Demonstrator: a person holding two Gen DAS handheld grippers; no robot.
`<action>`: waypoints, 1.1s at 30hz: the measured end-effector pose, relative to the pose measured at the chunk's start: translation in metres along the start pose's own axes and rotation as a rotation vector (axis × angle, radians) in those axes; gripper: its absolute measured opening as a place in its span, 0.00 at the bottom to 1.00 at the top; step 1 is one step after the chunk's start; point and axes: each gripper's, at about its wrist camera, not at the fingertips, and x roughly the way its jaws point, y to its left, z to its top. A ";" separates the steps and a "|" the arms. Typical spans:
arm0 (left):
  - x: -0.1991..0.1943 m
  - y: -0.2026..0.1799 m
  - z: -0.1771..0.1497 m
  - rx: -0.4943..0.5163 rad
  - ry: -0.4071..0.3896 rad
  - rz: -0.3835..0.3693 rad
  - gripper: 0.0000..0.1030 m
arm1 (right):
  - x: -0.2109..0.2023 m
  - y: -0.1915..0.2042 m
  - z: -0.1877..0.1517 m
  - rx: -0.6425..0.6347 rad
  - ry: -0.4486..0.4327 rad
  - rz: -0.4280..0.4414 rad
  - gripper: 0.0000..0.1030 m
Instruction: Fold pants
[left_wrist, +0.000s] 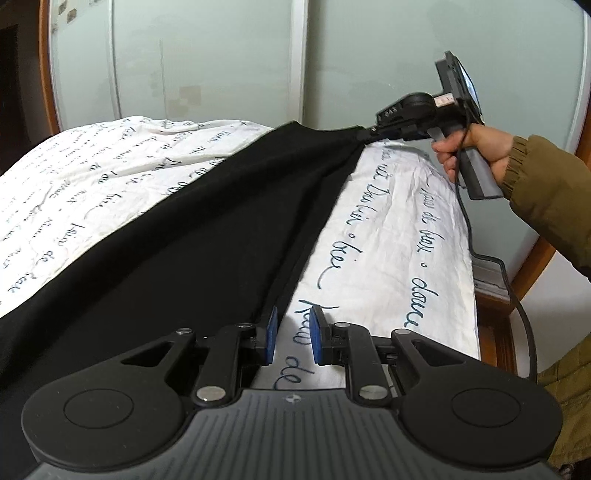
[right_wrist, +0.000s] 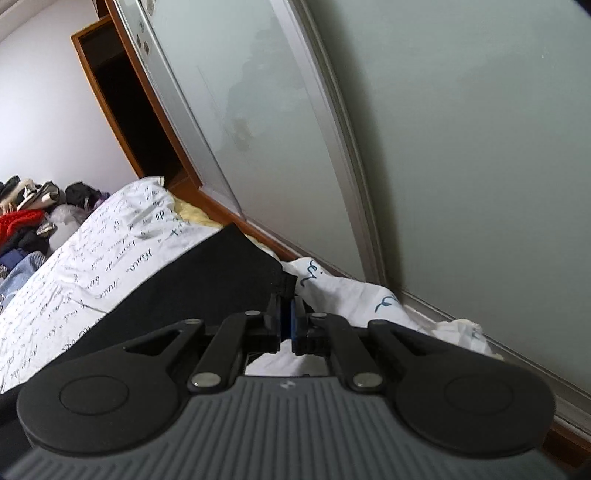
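Black pants (left_wrist: 207, 229) lie stretched along a bed with a white sheet printed with script (left_wrist: 388, 229). My left gripper (left_wrist: 291, 334) is open, its blue pads (left_wrist: 271, 332) just right of the pants' near edge, over the sheet. My right gripper (left_wrist: 365, 133) shows in the left wrist view at the far end, shut on a corner of the pants and lifting it off the bed. In the right wrist view the right gripper (right_wrist: 287, 314) is shut on a bunched black corner of the pants (right_wrist: 207, 273).
Frosted sliding wardrobe doors (left_wrist: 207, 62) with a wooden frame stand close behind the bed. A pile of clothes (right_wrist: 29, 221) lies at the bed's far left end. A cable (left_wrist: 517, 295) hangs from the right gripper beside the bed's right edge.
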 end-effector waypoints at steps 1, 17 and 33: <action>-0.003 0.002 -0.001 -0.013 -0.013 0.007 0.18 | 0.000 0.001 0.001 0.001 -0.001 -0.002 0.05; -0.080 0.047 -0.031 -0.312 -0.146 0.389 0.77 | -0.080 0.221 -0.155 -1.292 -0.282 0.246 0.34; -0.111 0.083 -0.053 -0.527 -0.135 0.540 0.77 | -0.099 0.265 -0.234 -1.672 -0.246 0.491 0.34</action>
